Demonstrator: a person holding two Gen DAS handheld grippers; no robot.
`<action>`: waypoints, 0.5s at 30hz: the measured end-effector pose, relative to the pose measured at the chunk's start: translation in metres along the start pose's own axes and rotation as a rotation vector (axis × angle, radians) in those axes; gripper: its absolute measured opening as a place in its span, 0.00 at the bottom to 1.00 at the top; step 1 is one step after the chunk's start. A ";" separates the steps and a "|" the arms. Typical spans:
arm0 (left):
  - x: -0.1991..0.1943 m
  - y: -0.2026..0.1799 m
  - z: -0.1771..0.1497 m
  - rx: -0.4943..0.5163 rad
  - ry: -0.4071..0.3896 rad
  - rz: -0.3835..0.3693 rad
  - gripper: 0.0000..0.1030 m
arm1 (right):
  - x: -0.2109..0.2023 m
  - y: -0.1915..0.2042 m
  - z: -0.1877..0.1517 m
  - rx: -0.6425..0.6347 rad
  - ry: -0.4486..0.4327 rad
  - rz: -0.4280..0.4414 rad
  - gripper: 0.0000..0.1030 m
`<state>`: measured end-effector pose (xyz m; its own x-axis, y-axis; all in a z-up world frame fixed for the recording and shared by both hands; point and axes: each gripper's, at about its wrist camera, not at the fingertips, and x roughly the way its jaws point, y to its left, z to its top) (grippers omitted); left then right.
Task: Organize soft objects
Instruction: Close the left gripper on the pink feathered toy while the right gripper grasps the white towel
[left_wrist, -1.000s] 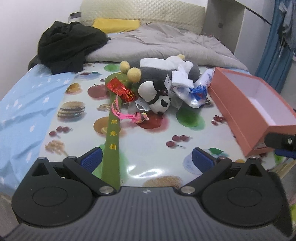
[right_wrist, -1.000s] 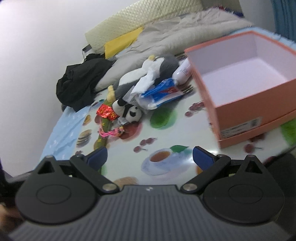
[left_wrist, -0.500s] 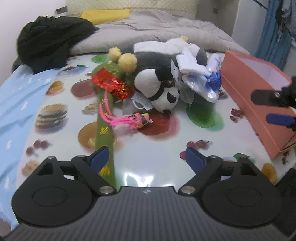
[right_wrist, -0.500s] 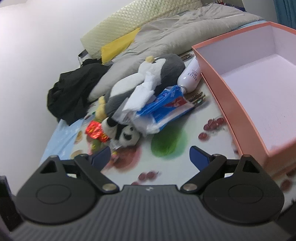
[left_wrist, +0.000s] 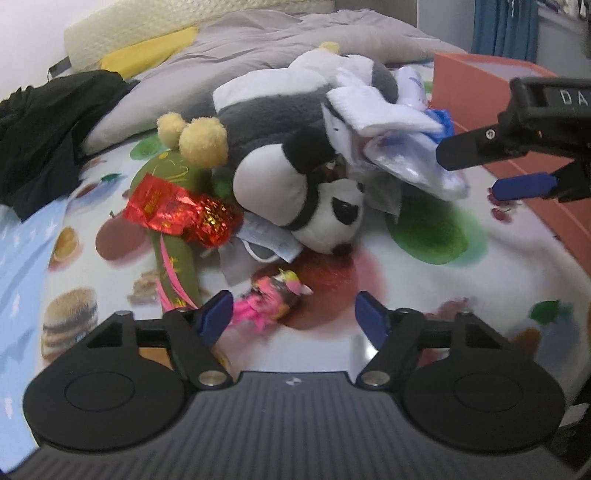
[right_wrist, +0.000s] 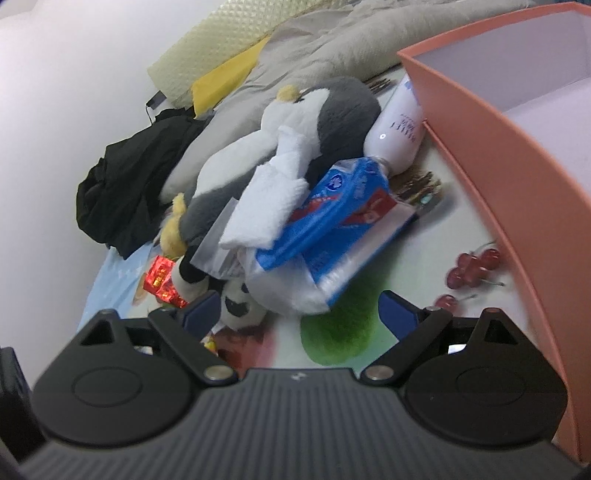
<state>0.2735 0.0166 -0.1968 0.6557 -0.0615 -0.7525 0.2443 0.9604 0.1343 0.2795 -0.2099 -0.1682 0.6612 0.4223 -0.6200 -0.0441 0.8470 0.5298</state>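
Both grippers closed in on the pile; left gripper (left_wrist: 293, 314) and right gripper (right_wrist: 299, 308) gaped empty. Approach step; next, right clamps tissue pack (right_wrist: 332, 236) for pink box (right_wrist: 517, 155).

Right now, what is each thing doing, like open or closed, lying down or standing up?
Left gripper: open, holding nothing.
Right gripper: open, holding nothing.
Panda plush: lying face down on the table.
Penguin plush: lying on its side.
Tissue pack: opened, one tissue sticking out.
White bottle: lying down.
Orange box: open, no lid.
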 end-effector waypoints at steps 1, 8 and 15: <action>0.003 0.002 0.001 0.000 0.000 0.002 0.70 | 0.004 0.001 0.001 0.004 0.002 -0.002 0.91; 0.021 0.013 0.004 0.016 0.029 -0.003 0.58 | 0.027 -0.002 0.006 0.062 0.013 -0.031 0.91; 0.025 0.023 -0.003 -0.060 0.074 -0.019 0.34 | 0.035 -0.016 0.002 0.114 0.061 -0.087 0.63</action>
<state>0.2935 0.0377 -0.2148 0.5964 -0.0616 -0.8003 0.2112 0.9740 0.0824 0.3048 -0.2087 -0.1975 0.6120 0.3711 -0.6984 0.0986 0.8404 0.5329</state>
